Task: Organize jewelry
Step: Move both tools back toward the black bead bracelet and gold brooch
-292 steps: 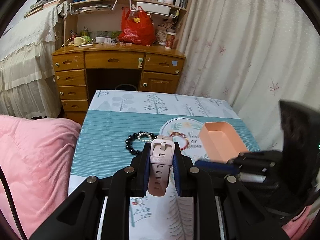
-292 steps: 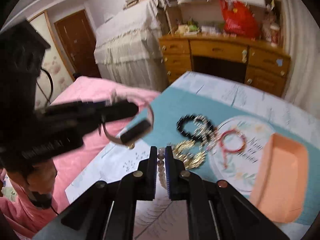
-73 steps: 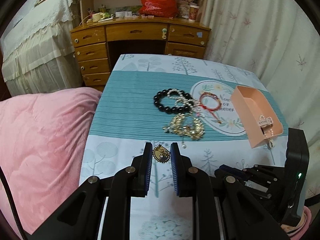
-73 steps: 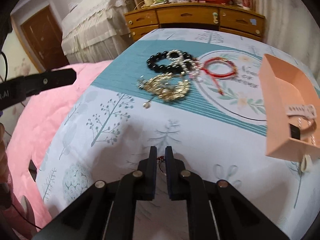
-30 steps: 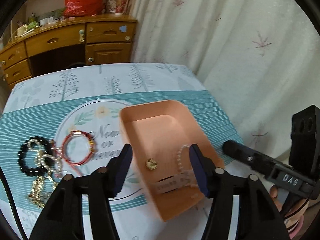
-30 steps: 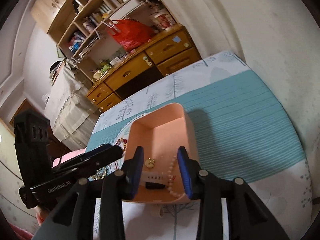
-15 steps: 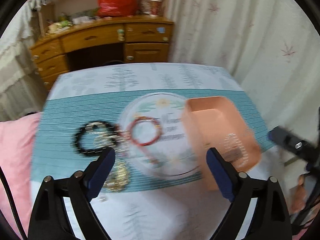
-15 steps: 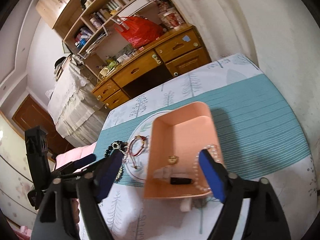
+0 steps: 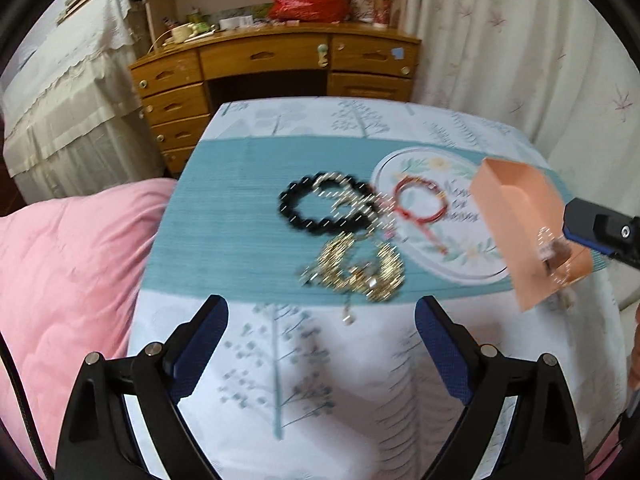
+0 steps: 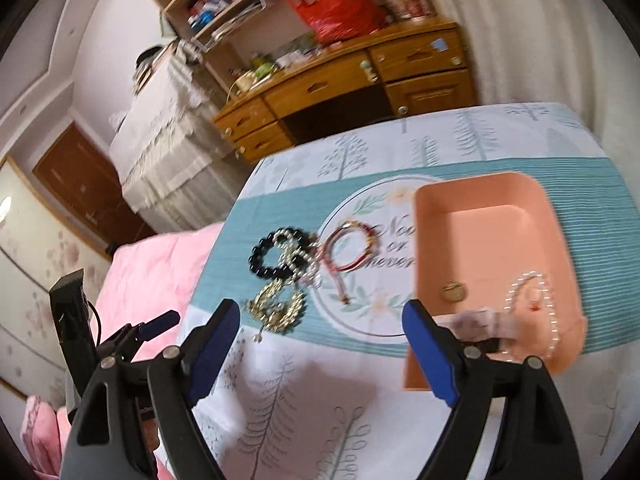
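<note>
Left tool (image 9: 320,334): jaws just spread wide, nothing between; pendant (image 10: 453,292) now lies in the peach tray (image 10: 556,216). Gold chain heap (image 9: 356,268), black bead bracelet (image 9: 316,206) and red cord bracelet (image 9: 420,202) remain on the tabletop (image 9: 320,380). Tray's long axis runs away from the camera. Right tool (image 10: 320,334): likewise just opened, empty, beside the tray.

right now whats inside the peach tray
In the peach tray: a gold round pendant, a white bead bracelet, and a pale watch strap at the near end. The right gripper's finger hides the tray's near corner.
</note>
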A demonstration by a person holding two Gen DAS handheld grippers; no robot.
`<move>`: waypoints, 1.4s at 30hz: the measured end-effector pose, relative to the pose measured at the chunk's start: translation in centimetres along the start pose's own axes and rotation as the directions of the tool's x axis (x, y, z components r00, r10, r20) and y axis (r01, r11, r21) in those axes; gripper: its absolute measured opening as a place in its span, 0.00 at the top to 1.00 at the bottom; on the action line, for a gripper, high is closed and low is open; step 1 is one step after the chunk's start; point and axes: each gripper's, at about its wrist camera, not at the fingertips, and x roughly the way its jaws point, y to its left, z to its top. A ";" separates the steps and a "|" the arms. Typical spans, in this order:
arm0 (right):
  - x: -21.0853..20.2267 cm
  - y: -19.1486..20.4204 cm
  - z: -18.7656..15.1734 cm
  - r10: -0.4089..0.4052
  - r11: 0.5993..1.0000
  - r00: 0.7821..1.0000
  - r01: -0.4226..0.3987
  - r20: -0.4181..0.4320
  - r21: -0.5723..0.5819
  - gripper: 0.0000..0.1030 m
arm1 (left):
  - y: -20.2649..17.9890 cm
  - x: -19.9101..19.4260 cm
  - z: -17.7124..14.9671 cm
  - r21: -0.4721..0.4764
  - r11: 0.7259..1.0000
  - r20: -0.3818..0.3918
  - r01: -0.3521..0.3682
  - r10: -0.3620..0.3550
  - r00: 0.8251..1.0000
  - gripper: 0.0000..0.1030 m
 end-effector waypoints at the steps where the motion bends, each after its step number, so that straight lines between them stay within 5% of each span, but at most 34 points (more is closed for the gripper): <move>1: 0.3 0.4 -0.2 -0.001 1.000 1.000 0.001 -0.009 -0.012 0.18 | 0.2 0.2 -0.3 0.000 1.000 -0.006 -0.011 0.011 1.000 0.09; 12: 3.6 4.2 -3.0 -0.073 0.971 0.997 0.063 -0.036 -0.232 0.18 | 1.7 1.0 -2.0 0.004 0.999 -0.056 -0.048 0.048 0.997 0.09; 19: 6.2 6.5 -4.9 -0.105 0.925 0.993 0.075 -0.060 -0.373 0.18 | 3.6 0.9 0.5 -0.003 0.998 -0.047 -0.069 0.069 0.997 0.09; 27: 7.8 6.6 -4.7 -0.093 0.925 0.995 0.078 -0.021 -0.371 0.20 | 4.5 3.1 5.1 -0.001 1.000 -0.080 -0.017 0.017 0.997 0.09; 33: 10.2 6.5 -3.3 -0.098 0.925 0.995 0.085 -0.016 -0.371 0.59 | 4.5 7.6 8.0 -0.080 0.997 -0.168 0.022 -0.036 0.985 0.12; 42: 12.6 7.9 -2.9 -0.097 0.905 0.993 0.062 -0.062 -0.420 0.67 | 3.5 11.3 9.0 -0.109 0.994 -0.197 -0.004 -0.018 0.980 0.37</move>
